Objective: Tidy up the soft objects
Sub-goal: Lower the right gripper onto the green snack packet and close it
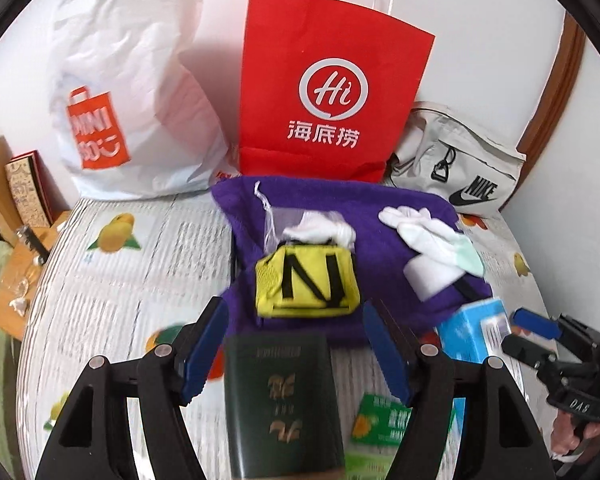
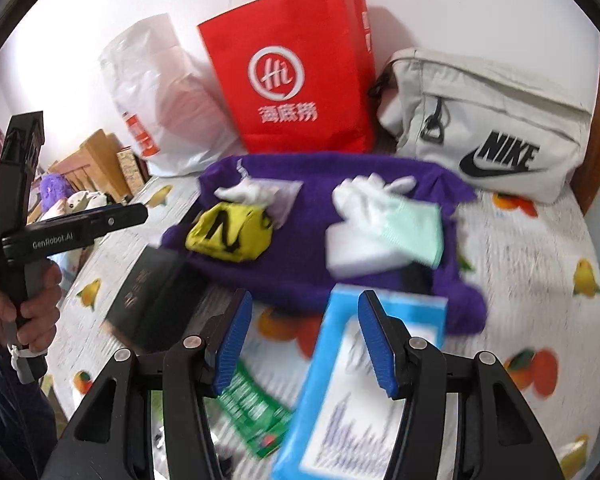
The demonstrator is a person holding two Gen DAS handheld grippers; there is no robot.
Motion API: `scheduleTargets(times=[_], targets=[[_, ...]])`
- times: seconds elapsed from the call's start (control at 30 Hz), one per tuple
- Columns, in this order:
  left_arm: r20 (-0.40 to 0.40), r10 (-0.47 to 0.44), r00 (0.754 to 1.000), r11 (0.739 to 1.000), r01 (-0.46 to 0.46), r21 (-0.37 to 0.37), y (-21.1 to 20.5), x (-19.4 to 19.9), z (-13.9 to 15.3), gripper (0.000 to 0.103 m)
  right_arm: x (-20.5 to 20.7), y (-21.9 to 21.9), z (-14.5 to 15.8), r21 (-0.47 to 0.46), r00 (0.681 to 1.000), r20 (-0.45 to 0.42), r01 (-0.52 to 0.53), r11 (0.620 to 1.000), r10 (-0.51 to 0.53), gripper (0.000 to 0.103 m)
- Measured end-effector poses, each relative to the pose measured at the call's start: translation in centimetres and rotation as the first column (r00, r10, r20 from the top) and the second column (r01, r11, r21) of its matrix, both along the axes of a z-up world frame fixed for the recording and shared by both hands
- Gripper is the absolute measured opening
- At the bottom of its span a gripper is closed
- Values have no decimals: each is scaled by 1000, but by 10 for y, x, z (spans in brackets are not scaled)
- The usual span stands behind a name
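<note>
1. Left tongs (image 1: 296, 344): jaws spread wide, gripping nothing. They hover above a dark green booklet (image 1: 282, 396), aimed at the near edge of the purple cloth (image 1: 312, 312).
2. Right tongs (image 2: 304, 340): jaws spread wide, gripping nothing. They hover above a blue box (image 2: 384, 364) whose far end lies just at the near edge of the purple cloth (image 2: 308, 276).
3. Soft objects, located relative to the purple cloth:
   - Yellow pouch (image 1: 306, 284) marked with a black "N": on the cloth, near its front-left part.
   - White glove (image 1: 420, 226): on the cloth, right part, overlapping a pale green fabric piece (image 1: 470, 258).
   - White cloth bundle (image 1: 320, 230): on the cloth, just behind the yellow pouch.
4. Other items: a green packet (image 2: 252, 408) lies on the fruit-print bedspread (image 1: 140, 280), in front of the cloth. A red paper bag (image 1: 328, 88), a white plastic bag (image 1: 140, 92) and a grey Nike pouch (image 2: 488, 128) stand behind the cloth.
5. Progress judgement: early stage. The soft items lie loose and mixed with hard items; nothing is held. Sorting or bagging appears wholly outstanding.
</note>
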State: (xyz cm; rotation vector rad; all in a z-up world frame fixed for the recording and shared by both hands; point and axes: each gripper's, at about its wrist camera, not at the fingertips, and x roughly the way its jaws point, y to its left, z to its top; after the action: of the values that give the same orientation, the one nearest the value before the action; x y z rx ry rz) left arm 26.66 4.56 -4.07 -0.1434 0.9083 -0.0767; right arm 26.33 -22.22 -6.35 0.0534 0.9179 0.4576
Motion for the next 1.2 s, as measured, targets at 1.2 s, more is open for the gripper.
scheduleTargets(times=[1.2], targets=[[-2, 16, 1000, 989, -16, -150, 68, -72, -44, 68, -23, 119, -103, -320, 914, -280, -378, 869, 294, 81]])
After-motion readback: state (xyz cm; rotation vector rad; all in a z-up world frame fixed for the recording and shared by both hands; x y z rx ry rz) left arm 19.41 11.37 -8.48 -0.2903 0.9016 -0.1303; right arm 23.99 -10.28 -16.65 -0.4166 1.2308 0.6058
